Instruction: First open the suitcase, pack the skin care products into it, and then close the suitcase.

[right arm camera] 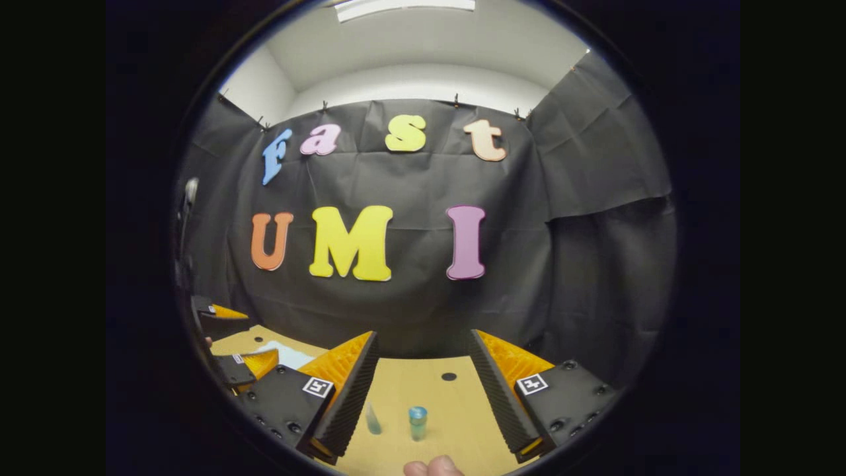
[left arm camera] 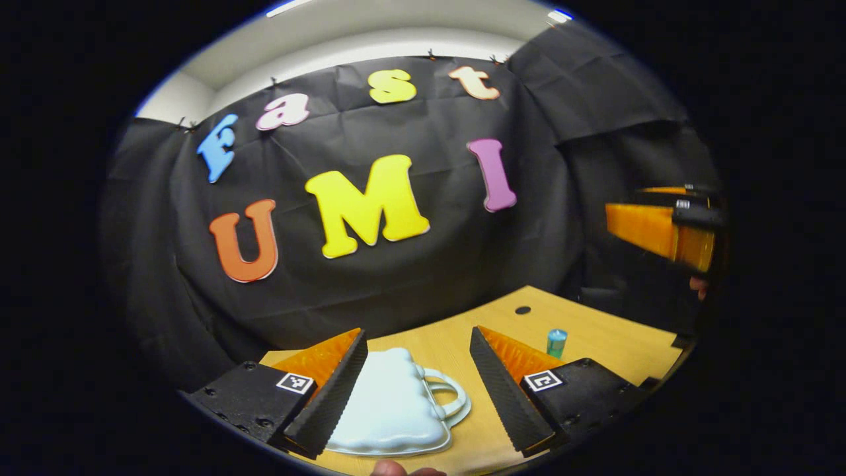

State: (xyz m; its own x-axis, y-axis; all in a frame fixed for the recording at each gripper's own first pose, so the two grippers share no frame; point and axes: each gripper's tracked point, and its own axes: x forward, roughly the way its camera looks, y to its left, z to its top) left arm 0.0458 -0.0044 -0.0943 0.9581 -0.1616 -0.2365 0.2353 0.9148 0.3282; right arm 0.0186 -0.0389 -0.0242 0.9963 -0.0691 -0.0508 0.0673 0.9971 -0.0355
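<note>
Suitcase first, in the left gripper view: we saw a small pale-blue moulded shell lying flat and closed on the tabletop, directly ahead of and below the left gripper, whose jaws stood wide apart with nothing between them. Its looped handle pointed toward the right finger, and the ribbed, rounded lid ran lengthwise away from us, between the two dark serrated pads. The shell looked like smooth, glossy hard plastic; we judged it light and likely to slide unless it was steadied. Farther right stood a small teal bottle, upright and well apart from the suitcase. At the right edge we saw the right gripper held in the air above the tabletop.

In the right gripper view, our right gripper likewise had its jaws spread apart and empty. The teal bottle stood upright just below and between them, long axis vertical. Beside it, near the left pad, was a slim translucent item, too faint to identify. The tabletop was pale wood with a dark round hole. At far left, the left gripper hovered by the suitcase.

We judged the left gripper nearer the suitcase, so opening fell to it; the right sat nearer the bottle.
</note>
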